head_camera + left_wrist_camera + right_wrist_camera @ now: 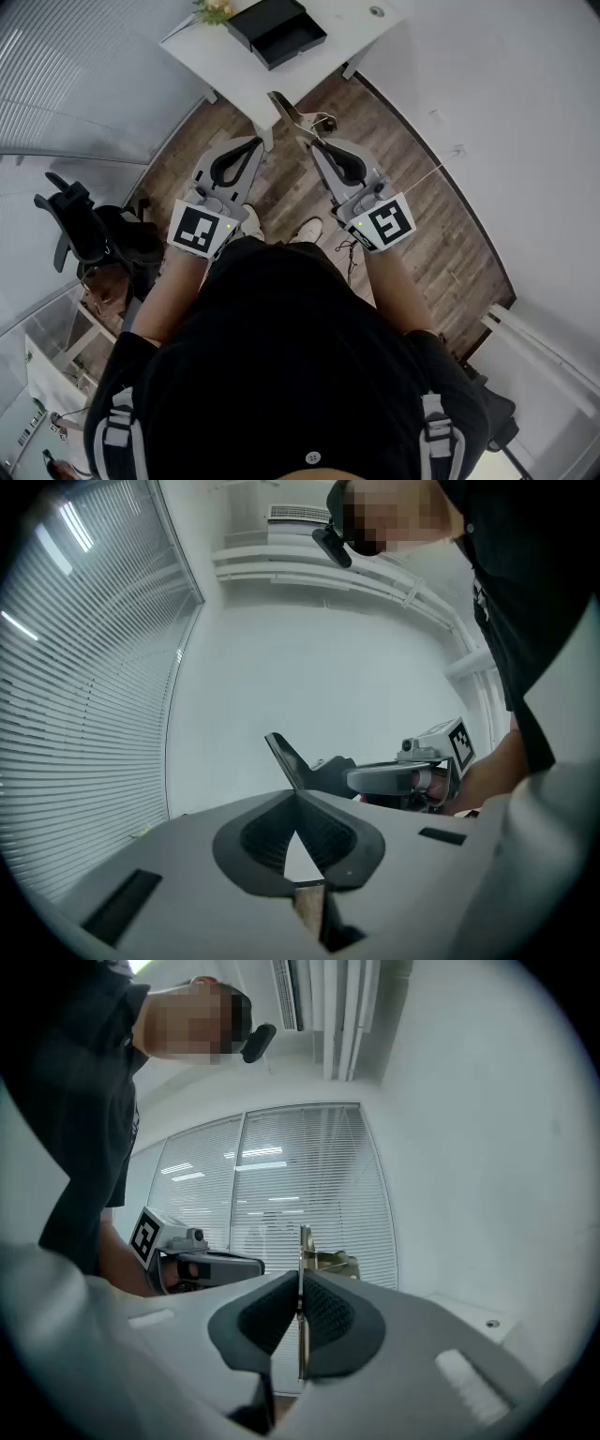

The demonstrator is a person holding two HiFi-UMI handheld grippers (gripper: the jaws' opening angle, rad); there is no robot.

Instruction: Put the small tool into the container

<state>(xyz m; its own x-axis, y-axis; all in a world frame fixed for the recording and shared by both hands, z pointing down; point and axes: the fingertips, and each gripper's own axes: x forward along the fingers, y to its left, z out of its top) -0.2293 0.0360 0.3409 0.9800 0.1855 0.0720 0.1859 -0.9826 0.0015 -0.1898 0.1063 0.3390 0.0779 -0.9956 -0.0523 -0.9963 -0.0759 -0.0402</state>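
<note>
The carry is the step in hand: the small tool [287, 111] is already picked up and not yet in the container [300, 47]. In the head view the right gripper [311, 141] is clenched on the tool, a thin flat metal piece that juts out of the jaws toward eleven o'clock, over the wooden floor and just short of the white table [234, 73]. The right gripper view confirms it: the plate [304, 1241] stands edge-on, pinched between the two ribbed pads. The left gripper [255, 142] hangs alongside at about nine o'clock of the right one, its jaws brought together at the tips with nothing between them (only bare wall shows through the gap behind the pads in its own view [298, 799]).

The container, an open black box, sits on the table at twelve o'clock, well apart from the tool. The next move, as I judge it, calls for reaching the right gripper forward and up over the table edge until the tool is above the box opening, then lowering and letting go.
</note>
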